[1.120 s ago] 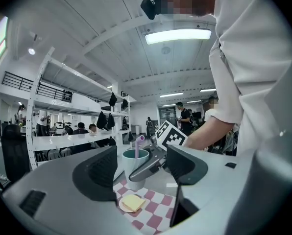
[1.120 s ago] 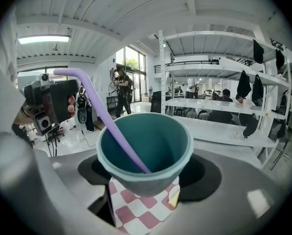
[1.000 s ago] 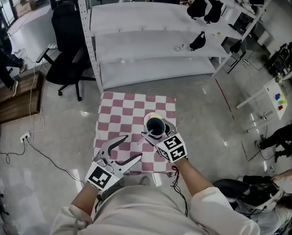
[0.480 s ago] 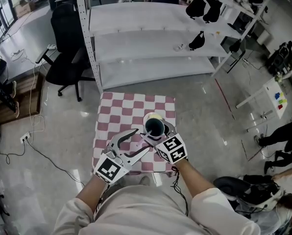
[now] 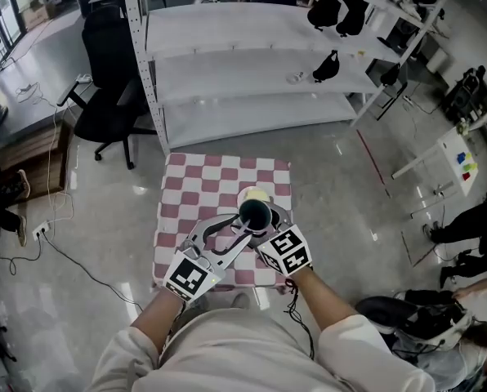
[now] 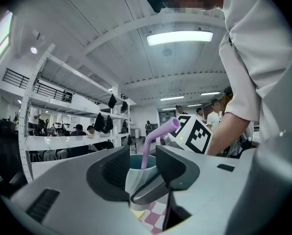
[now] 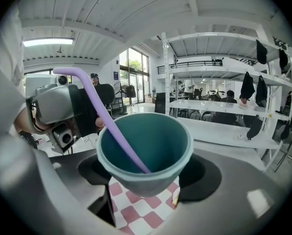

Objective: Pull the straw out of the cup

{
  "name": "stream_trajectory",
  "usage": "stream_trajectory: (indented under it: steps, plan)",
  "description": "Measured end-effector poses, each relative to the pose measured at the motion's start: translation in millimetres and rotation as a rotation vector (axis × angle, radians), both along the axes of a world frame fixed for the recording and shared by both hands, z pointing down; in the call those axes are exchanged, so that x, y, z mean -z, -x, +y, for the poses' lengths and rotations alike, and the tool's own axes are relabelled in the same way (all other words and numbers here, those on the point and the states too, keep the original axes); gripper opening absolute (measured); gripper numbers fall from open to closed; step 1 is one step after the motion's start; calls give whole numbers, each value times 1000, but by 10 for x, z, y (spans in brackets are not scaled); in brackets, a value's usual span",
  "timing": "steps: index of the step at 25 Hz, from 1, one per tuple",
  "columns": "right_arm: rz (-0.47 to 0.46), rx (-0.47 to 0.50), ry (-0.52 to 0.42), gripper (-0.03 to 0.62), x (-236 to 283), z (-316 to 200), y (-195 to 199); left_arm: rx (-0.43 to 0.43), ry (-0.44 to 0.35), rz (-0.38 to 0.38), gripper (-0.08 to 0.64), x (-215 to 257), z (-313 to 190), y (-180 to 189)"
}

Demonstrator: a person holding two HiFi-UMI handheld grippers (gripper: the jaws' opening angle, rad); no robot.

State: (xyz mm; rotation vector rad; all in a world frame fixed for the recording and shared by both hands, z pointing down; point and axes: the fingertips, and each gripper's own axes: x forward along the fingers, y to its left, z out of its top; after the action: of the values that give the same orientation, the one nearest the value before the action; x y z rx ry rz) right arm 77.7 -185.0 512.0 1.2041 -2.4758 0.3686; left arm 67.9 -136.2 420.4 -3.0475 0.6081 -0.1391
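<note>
A pale, glossy floor (image 5: 366,186) spreads all around me. Ahead stands a white shelving rack (image 5: 252,72) with a few dark items on its shelves, and a black office chair (image 5: 104,80) sits to its left. Just in front of me is a small surface (image 5: 203,182) under a pink-and-white checked cloth.

My right gripper (image 5: 264,215) points slightly downward over the near right part of that surface. Its jaws stand wide and press against both sides of the teal cup (image 7: 151,146), gripping it upright over the cloth.

My left gripper (image 6: 143,168) lies level and comes at the cup from the left, its marker cube near my wrist. Its jaws have just been closing and are now about half shut. Between them rises the purple straw (image 6: 148,148), though a gap shows on each side of it, so nothing is clamped yet.

The straw stands inside the cup, leaning against the rim on the left-gripper side, with its bent top tipped over above the rim.
</note>
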Motion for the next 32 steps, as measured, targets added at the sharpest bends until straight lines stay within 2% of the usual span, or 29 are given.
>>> stream_trajectory:
  steps: [3, 7, 13, 26, 32]
  plan:
    - [1, 3, 0, 380, -10, 7, 16, -2, -1, -2, 163, -6, -4, -26]
    - [-2, 7, -1, 380, -2, 16, 23, 13, -14, 5, 80, 18, -12, -30]
    - [-4, 8, -4, 380, 15, -2, 34, 22, -26, 4, 40, 27, -48, -25]
    - [-5, 10, -5, 380, -8, -9, 37, -2, -22, 20, 26, 38, -22, -51]
    - [-6, 7, -1, 380, -10, -19, 27, -16, -19, 57, 26, 215, 12, -54]
